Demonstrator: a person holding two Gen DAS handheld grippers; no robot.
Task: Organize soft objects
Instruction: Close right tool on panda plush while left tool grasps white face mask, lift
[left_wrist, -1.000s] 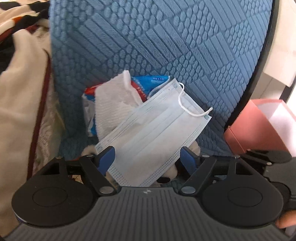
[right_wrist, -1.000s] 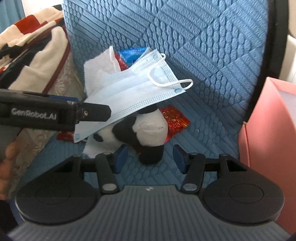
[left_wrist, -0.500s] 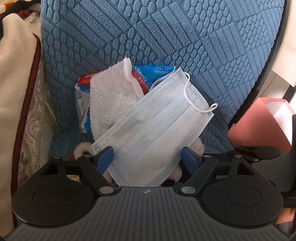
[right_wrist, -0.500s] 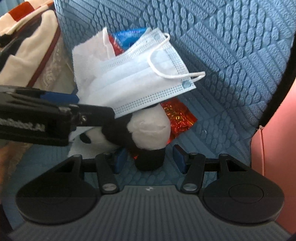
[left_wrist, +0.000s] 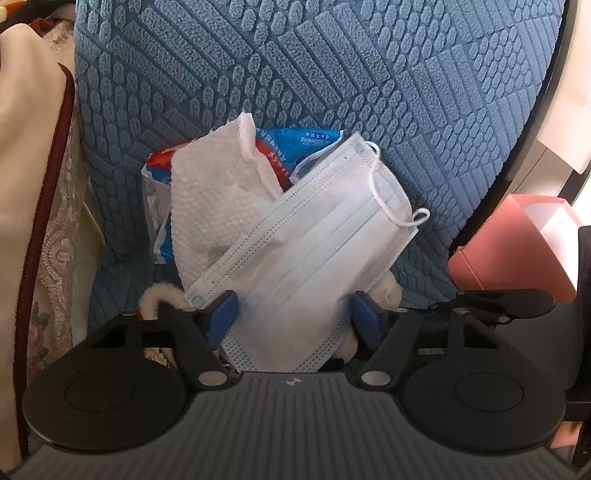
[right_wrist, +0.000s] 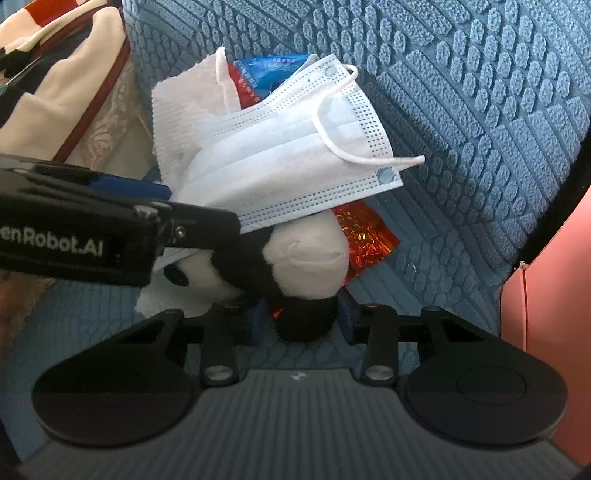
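Observation:
A pale blue face mask lies slanted over a black-and-white panda plush on a blue textured seat. My left gripper straddles the mask's lower end; its jaws are closing, and the blue pads reach the mask's edges without crumpling it. From the left, one of its fingers crosses the right wrist view. My right gripper has the panda's black leg between its jaws, which are closing, with a thin gap still at the left pad. The mask hides most of the panda's body.
A white paper towel and a blue-and-red packet lean on the seat back behind the mask. A red foil wrapper lies under the panda. A pink box stands at the right, and cream fabric is piled at the left.
Both pairs of jaws have narrowed. My right gripper has moved down and closer, so the panda's leg now sits between its pads. The left gripper has barely shifted.

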